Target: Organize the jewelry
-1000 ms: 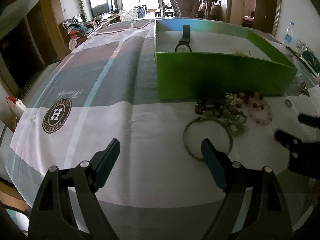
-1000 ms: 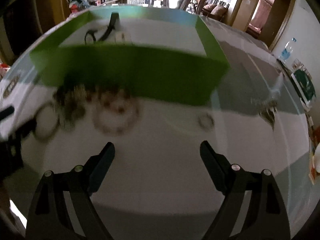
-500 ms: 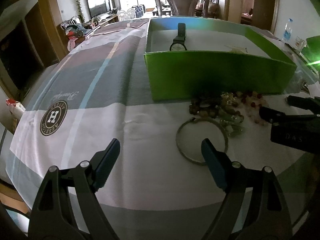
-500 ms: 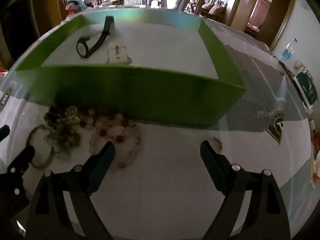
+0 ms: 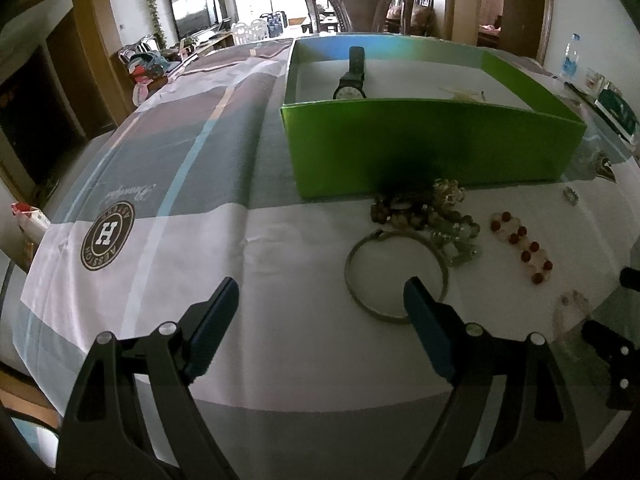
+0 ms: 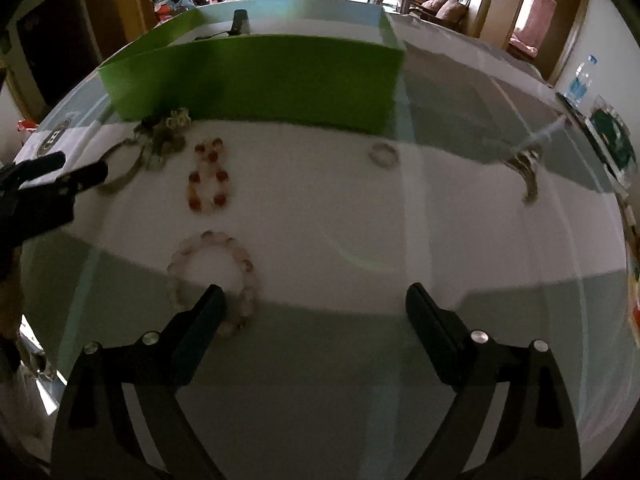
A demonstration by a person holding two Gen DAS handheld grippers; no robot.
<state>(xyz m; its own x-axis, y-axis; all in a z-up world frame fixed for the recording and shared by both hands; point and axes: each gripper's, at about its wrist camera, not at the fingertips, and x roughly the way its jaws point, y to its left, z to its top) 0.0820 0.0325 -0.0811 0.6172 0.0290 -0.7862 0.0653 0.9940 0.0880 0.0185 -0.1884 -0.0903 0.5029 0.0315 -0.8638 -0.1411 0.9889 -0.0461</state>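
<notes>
A watch [image 5: 351, 87] is already lying in the green box [image 5: 432, 148] at the upper centre, while bracelets are still waiting on the table [image 5: 280, 264] before it. The left gripper [image 5: 320, 304] is hanging wide and empty near the metal bangle [image 5: 394, 276]. The right gripper [image 6: 312, 304] is opening empty beside the pale bead bracelet [image 6: 214, 276] at lower left.

Around your work area
You have a carved wooden chair [image 5: 357, 8] behind the table, a television [image 5: 195, 14] far left, a water bottle [image 5: 569, 57] far right.
</notes>
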